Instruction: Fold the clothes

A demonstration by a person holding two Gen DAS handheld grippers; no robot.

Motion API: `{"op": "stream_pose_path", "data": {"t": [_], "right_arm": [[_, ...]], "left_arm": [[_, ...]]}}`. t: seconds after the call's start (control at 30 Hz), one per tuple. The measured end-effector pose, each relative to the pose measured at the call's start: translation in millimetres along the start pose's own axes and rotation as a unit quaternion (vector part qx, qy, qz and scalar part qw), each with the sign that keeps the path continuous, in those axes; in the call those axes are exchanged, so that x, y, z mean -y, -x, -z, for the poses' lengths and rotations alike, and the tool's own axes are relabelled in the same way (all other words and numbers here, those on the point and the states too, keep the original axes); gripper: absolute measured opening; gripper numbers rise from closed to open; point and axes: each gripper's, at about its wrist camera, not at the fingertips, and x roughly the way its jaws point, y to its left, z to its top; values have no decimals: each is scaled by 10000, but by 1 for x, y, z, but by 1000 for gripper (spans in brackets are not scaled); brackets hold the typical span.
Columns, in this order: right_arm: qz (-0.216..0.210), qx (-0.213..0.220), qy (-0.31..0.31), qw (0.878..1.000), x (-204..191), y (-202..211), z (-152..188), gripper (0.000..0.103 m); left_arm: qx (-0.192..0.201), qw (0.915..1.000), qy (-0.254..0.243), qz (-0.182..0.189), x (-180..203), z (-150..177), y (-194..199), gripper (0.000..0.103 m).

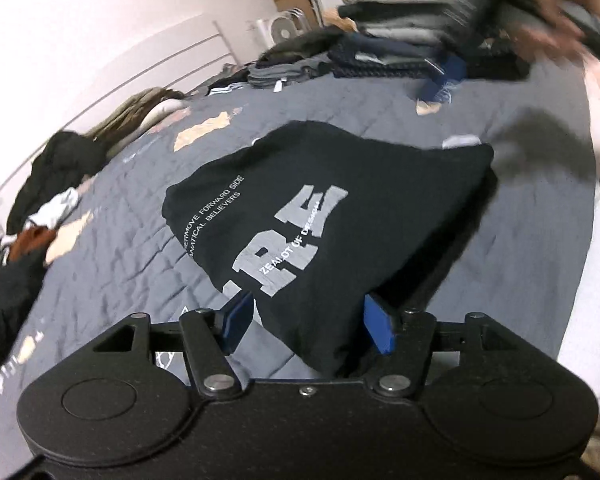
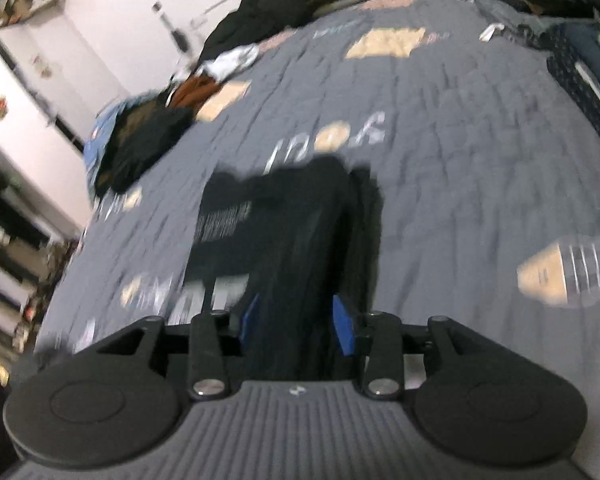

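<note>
One grey quilt (image 1: 500, 220) covers the bed and fills most of both views, printed with tan patches and pale lettering. Along its far edge runs a row of clothes (image 1: 384, 62), some in folded stacks and some loose, and down the left side lie more heaps (image 2: 140, 148) of dark, brown and white garments.

On the middle of the quilt lies the black shirt (image 1: 320, 208), folded into a compact bundle with grey block letters and lines of small white text facing up. Its near end reaches back into both grippers.

In the left wrist view the left gripper (image 1: 308, 322) has its blue pads (image 1: 378, 326) set apart, with the near corner of the shirt lying between them; the right pad touches the cloth, while the left pad stands just beside it, and I cannot tell if it presses.

In the right wrist view, which is blurred, the right gripper (image 2: 296, 320) has a thick fold of the shirt (image 2: 296, 240) running between its blue pads (image 2: 344, 326), which sit against the cloth on both sides, gripping it.
</note>
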Motion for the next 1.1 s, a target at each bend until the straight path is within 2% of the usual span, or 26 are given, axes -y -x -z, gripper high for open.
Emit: {"op": "stream_pose_path", "data": {"t": [0.13,0.2,0.27,0.3,0.33,0.4,0.47,0.53,0.57,0.63,0.8,0.9,1.1], "right_arm": [[330,-345,175,9987,-7,-9,41,40],[423,-450,45,9981,-5,-19,50,39],[506,-559,-108,9971,-4,-30,58,34],[529,-541,-118,9971,-3,-32,62,27],[577,-477,-84,9972,-2,-33,65,16],[606,-381,-146,9973,1,-33,70,15],[599,-303,-137,9977,0,-33,75,15],[632,-186,-22,9978,-3,-32,83,16],[624,-144,-38,9979,-2,-32,84,16],[570,-77,-115,9983,0,-29,86,17],[544,302,-304,9976,7,-8,76,22],[554,528,-383,9963,12,-3,55,26],[562,858,-438,9938,23,-32,-11,33]], "left_arm": [[140,9978,485,424,-10,-5,10,61],[201,9940,839,671,-19,-8,14,62],[239,9890,1261,735,-31,-8,13,63],[242,9865,1431,753,-36,-8,12,63],[268,9832,1628,779,-44,-8,11,63],[371,9730,2107,868,-63,-9,8,63],[521,9562,2695,1017,-87,-12,3,61],[629,9336,3314,1206,-116,-17,-8,48],[624,9289,3421,1274,-127,-22,-16,44],[583,9255,3508,1307,-148,-33,-35,41],[124,9511,2786,1329,-155,-76,-90,44],[-166,9637,2297,1352,-158,-103,-123,44],[-745,9790,1296,1384,-163,-155,-189,44]]}}
